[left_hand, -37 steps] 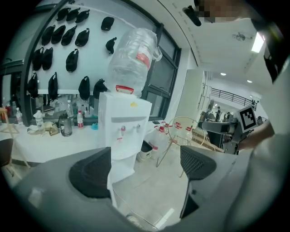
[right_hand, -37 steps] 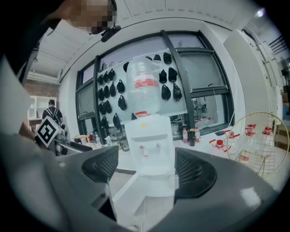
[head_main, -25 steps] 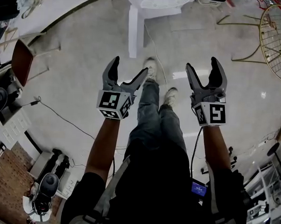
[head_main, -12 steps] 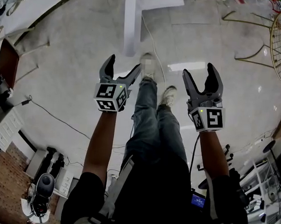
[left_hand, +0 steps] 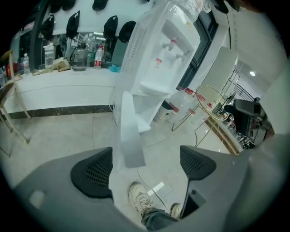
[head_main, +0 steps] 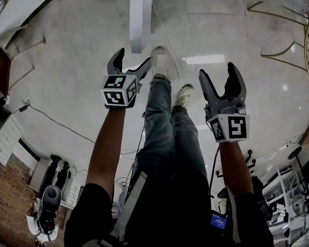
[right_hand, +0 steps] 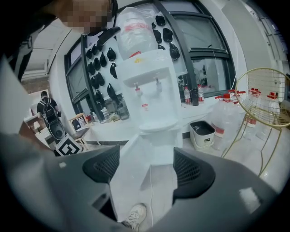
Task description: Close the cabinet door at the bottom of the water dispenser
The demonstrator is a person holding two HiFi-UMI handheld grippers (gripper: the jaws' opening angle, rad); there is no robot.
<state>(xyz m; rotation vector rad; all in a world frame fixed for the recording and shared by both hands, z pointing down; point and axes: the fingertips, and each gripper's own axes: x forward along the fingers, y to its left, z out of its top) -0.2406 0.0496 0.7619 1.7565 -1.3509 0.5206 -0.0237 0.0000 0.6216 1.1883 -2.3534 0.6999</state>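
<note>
**Cabinet door (left_hand: 128, 131).** White panel at the foot of the water dispenser (left_hand: 159, 54), standing open and swung out from the cabinet. In the left gripper view it is seen nearly edge-on, at 12 o'clock from the gap between that gripper's jaws. In the right gripper view its broad face runs from the dispenser base down toward 7 o'clock. In the head view the door shows as a narrow white strip at 12 o'clock, near the top edge.

**Water dispenser.** White, upright, with 2 taps over a drip shelf and a clear bottle (right_hand: 133, 29) inverted on top.

**Left gripper (head_main: 132, 58).** Jaws spread wide, nothing between them. It is held at 6 o'clock from the door strip, apart from it.

**Right gripper (head_main: 216, 72).** Jaws likewise spread, nothing between them. It lies at 3 o'clock from the left gripper, with the person's legs between the 2.

**Person.** Both forearms are extended forward. The near shoe (head_main: 185, 96) rests on the pale floor (head_main: 70, 65); the far shoe sits at 11 o'clock from it, just beside the left gripper's inner jaw.

**Surroundings.** A thin cable (head_main: 166, 39) trails across the floor from the dispenser toward the shoes. A white bin (right_hand: 202, 132) stands at 3 o'clock from the dispenser base, and a gold wire stand (right_hand: 265, 97) farther out at 3 o'clock. A white counter (left_hand: 59, 79) carrying bottles runs behind, at 9 o'clock from the dispenser.
</note>
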